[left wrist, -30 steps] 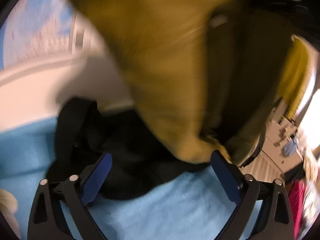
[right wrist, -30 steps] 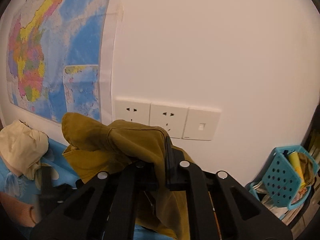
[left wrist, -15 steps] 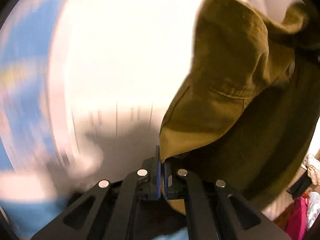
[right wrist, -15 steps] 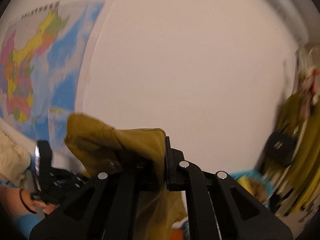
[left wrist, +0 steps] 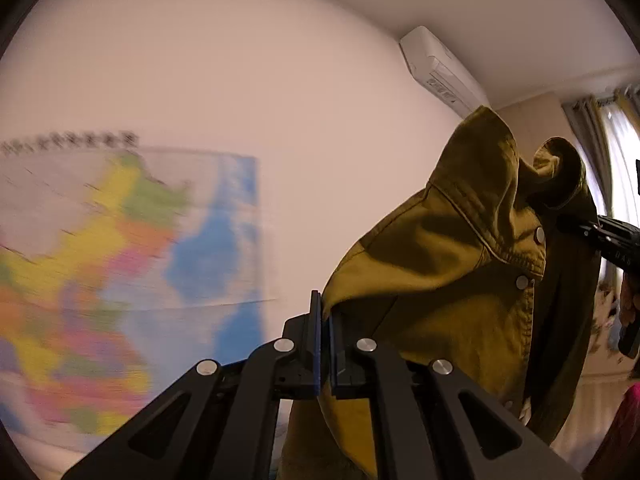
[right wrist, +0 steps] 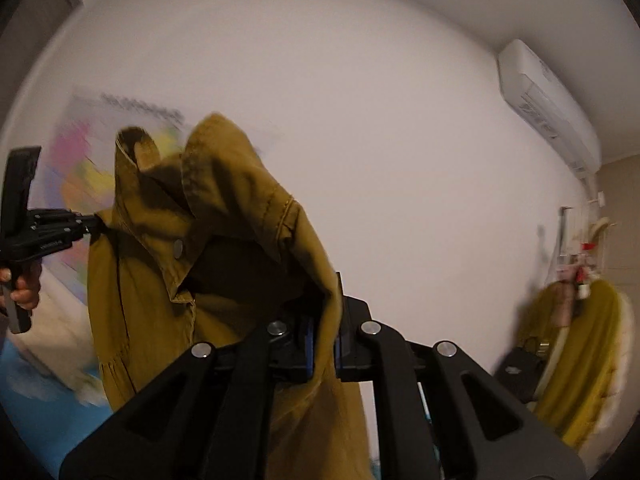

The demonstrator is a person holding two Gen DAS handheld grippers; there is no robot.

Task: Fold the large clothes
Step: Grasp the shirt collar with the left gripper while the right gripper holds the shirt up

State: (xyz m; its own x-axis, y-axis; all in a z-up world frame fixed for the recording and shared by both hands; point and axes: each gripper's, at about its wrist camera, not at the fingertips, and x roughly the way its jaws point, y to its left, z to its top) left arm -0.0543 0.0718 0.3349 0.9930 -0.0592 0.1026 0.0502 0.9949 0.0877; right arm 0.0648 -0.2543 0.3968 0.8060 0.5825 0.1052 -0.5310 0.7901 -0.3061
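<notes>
An olive-mustard jacket (left wrist: 460,288) with snap buttons hangs in the air between my two grippers, high in front of the white wall. My left gripper (left wrist: 325,320) is shut on one edge of the jacket near its collar. My right gripper (right wrist: 322,332) is shut on another part of the jacket (right wrist: 208,240), which drapes left and down from it. Each gripper shows in the other's view: the right one (left wrist: 600,236) at the right edge, the left one (right wrist: 44,232) at the left edge. The jacket's lower part is hidden below the frames.
A coloured wall map (left wrist: 100,280) hangs on the left. An air conditioner (left wrist: 440,72) is mounted high on the wall. Yellow clothes on a hook (right wrist: 580,360) hang at the right. A blue bed surface (right wrist: 36,420) lies low at the left.
My left gripper went from open above a black garment on the blue bed to shut on the jacket. Both grippers have lifted the jacket up high and tilted towards the ceiling.
</notes>
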